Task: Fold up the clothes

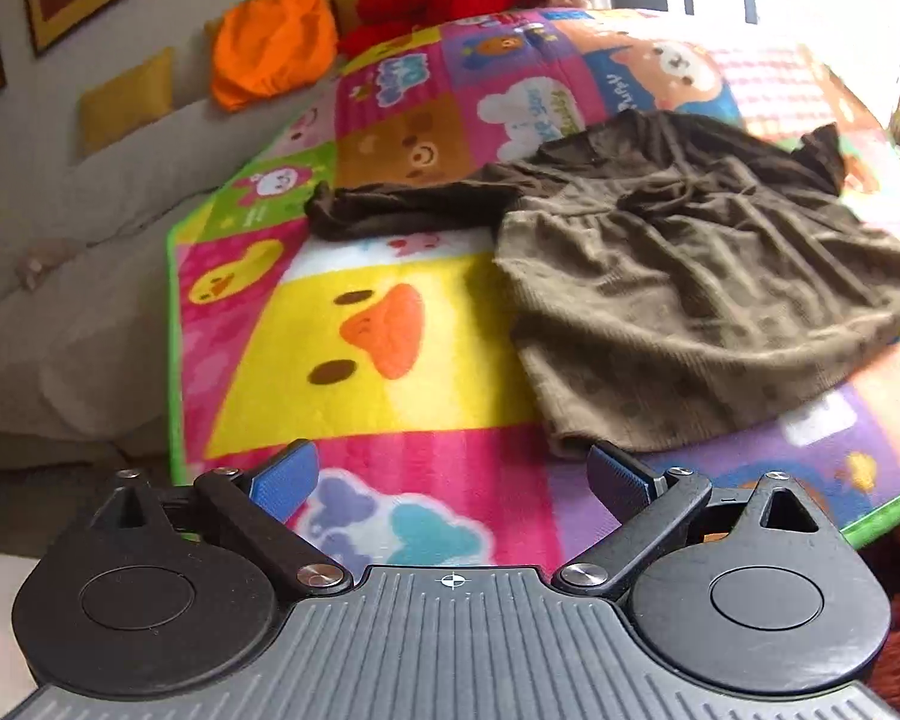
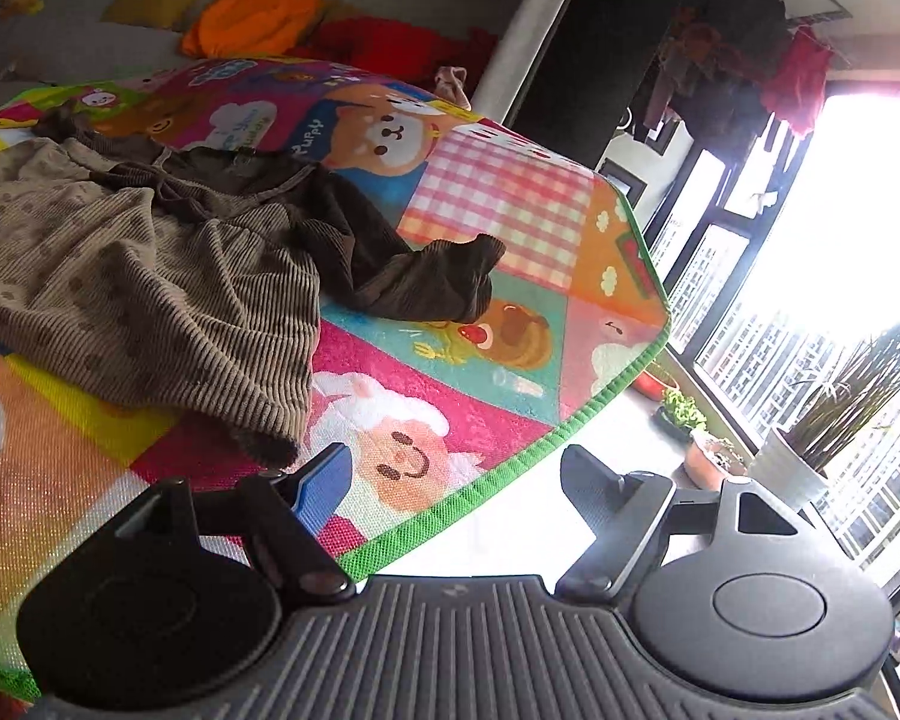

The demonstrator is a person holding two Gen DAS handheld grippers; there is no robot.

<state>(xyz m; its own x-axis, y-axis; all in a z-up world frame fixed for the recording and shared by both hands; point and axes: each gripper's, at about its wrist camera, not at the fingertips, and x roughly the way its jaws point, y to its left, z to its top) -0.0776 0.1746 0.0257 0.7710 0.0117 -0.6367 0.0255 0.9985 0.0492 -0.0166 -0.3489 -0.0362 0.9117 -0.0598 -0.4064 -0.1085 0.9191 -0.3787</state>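
Brown dress (image 1: pixel 678 276) lies spread flat on the colourful play mat (image 1: pixel 354 360), ahead of and to the right of the left gripper (image 1: pixel 453 477); its hem corner sits just beyond that gripper's right blue pad, not touching. One dark sleeve (image 1: pixel 390 210) stretches out to the left, further ahead. Left gripper is wide open, nothing between the pads, mat showing in the gap. In the right wrist view the dress (image 2: pixel 144 276) lies ahead and left of the right gripper (image 2: pixel 456 480); hem corner is just beside the left blue pad, contact cannot be told. The other dark sleeve (image 2: pixel 426 282) lies bunched ahead, near centre. Right gripper is also spread wide, empty, hanging over the mat's green edge (image 2: pixel 510 462). Readable writing on the mat: "Puppy" (image 2: pixel 309 141) beside the dog picture; other mat text is too blurred.
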